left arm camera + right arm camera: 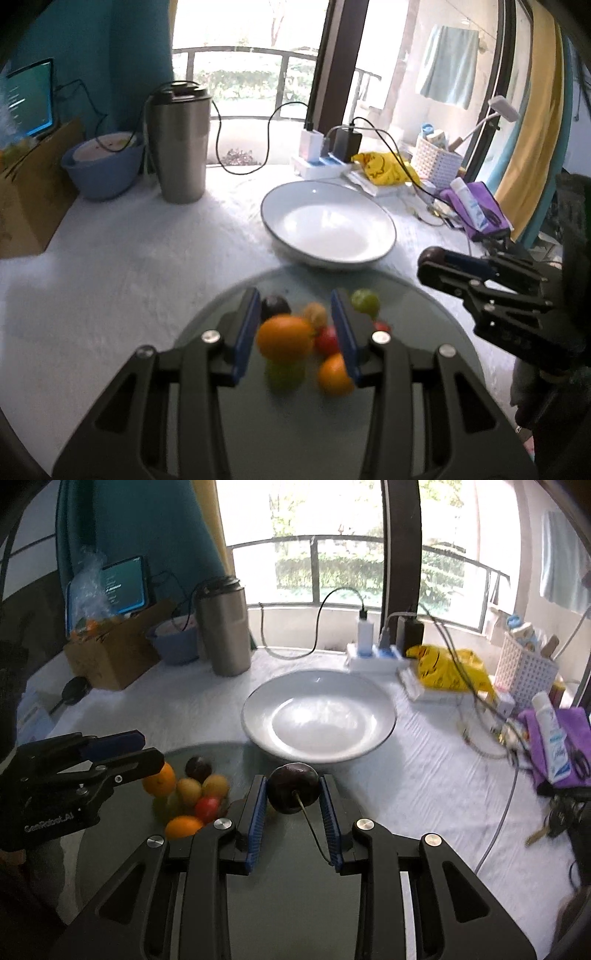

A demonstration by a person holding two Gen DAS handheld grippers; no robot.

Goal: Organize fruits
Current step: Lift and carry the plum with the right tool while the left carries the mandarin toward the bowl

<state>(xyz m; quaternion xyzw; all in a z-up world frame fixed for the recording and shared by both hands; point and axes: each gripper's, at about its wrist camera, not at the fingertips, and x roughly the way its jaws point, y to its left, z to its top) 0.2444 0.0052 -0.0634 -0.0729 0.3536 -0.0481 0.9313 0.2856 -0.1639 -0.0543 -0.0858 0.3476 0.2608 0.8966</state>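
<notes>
Right wrist view shows the right gripper [293, 794] clamped on a dark cherry [293, 787], its stem trailing back toward the camera, and the empty white bowl [258, 694] lies straight ahead, just beyond the glass plate [236, 755] where the other fruits [192, 794] are heaped. That makes the right hand the nearer one to the bowl, I'd say, with only a short push forward needed. The left gripper [295, 332] hangs wide open over the pile, around an orange [284, 338] without pinching it.
</notes>
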